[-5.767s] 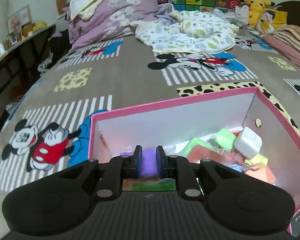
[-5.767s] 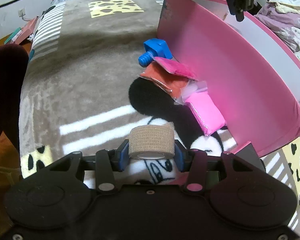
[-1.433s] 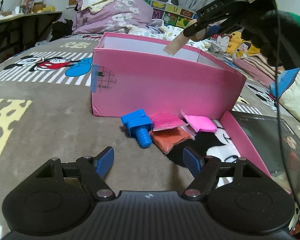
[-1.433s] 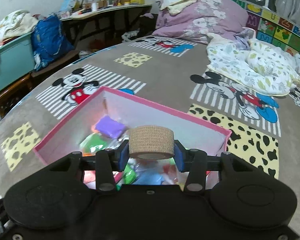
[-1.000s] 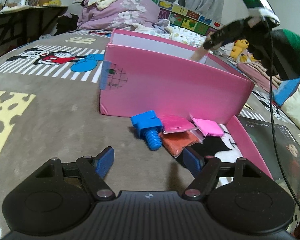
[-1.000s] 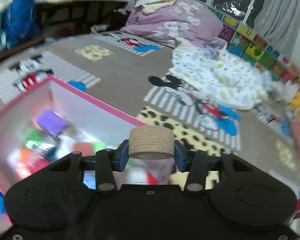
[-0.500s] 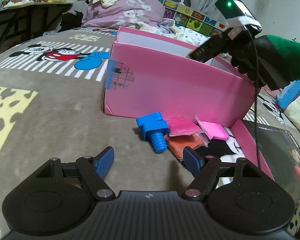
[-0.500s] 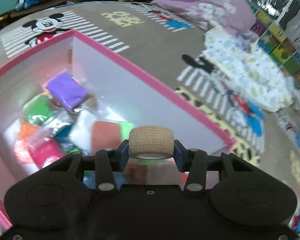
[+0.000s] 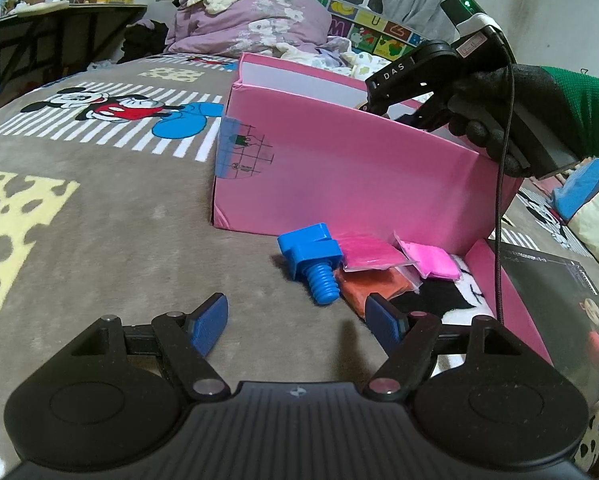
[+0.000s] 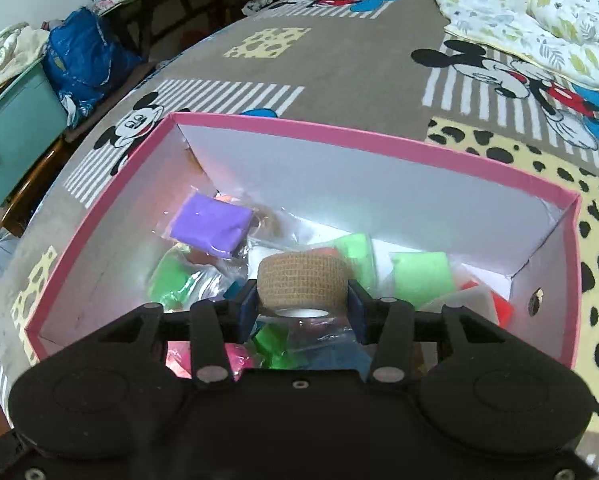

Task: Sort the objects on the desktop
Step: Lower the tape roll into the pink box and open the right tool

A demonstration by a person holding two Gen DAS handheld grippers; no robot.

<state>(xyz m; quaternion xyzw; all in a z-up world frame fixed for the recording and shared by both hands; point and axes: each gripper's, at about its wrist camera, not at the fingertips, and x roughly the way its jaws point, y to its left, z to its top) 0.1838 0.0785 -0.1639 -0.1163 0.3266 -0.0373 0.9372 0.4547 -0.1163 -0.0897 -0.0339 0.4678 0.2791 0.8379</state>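
My right gripper (image 10: 302,307) is shut on a tan bandage roll (image 10: 302,283) and holds it inside the open top of the pink box (image 10: 363,131), above several bagged clay packs such as a purple one (image 10: 209,230) and green ones (image 10: 419,274). In the left wrist view the right gripper dips over the pink box's (image 9: 339,176) near wall; its fingertips are hidden there. My left gripper (image 9: 297,322) is open and empty, low over the blanket. Just ahead of it lie a blue toy bolt (image 9: 311,258), a magenta pack (image 9: 365,250), an orange pack (image 9: 373,286) and a pink pack (image 9: 435,260).
The box lid (image 9: 511,292) lies at the right of the loose packs. The Mickey blanket (image 9: 99,208) covers the bed. Bedding piles (image 9: 251,16) lie behind the box. A desk (image 9: 59,20) and a teal bin (image 10: 15,136) stand beyond the bed's edge.
My right gripper has carried the roll lower into the box opening. My left gripper has edged closer to the blue bolt and stays open.
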